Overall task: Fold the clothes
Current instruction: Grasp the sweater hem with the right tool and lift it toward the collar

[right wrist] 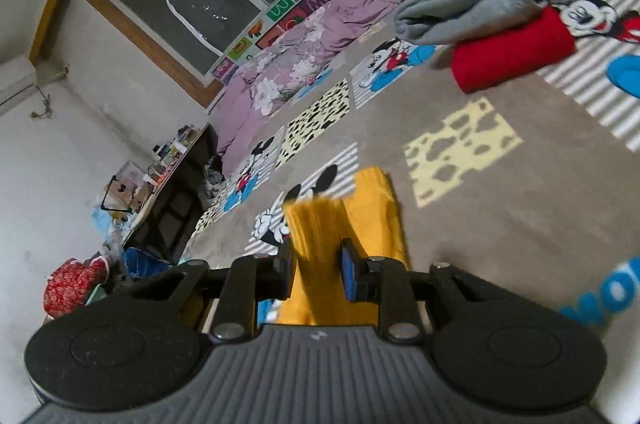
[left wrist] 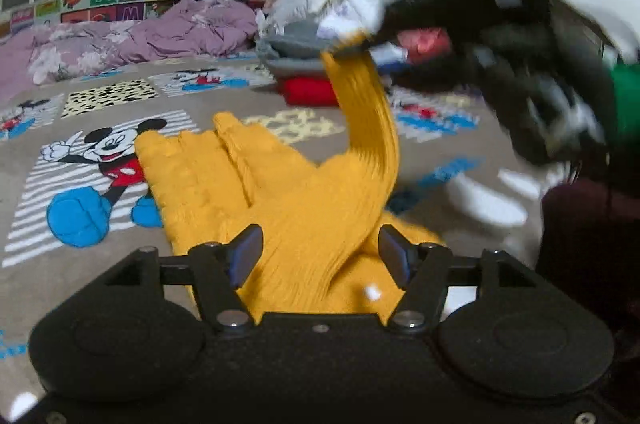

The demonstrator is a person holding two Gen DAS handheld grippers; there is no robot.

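Now right tongs (right wrist: 316, 274) grip the yellow sweater (left wrist: 256, 192) (lifted); left tongs (left wrist: 320, 256) released above it.

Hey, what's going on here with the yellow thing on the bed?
A person with a gripper in each hand is folding a yellow knit garment on a cartoon-print blanket. The right gripper is shut on a strip of the garment, which it holds lifted off the blanket. The left gripper hangs open over the part lying flat, its jaws apart and not pinching the cloth. A pile of grey, white and red clothes sits further back.
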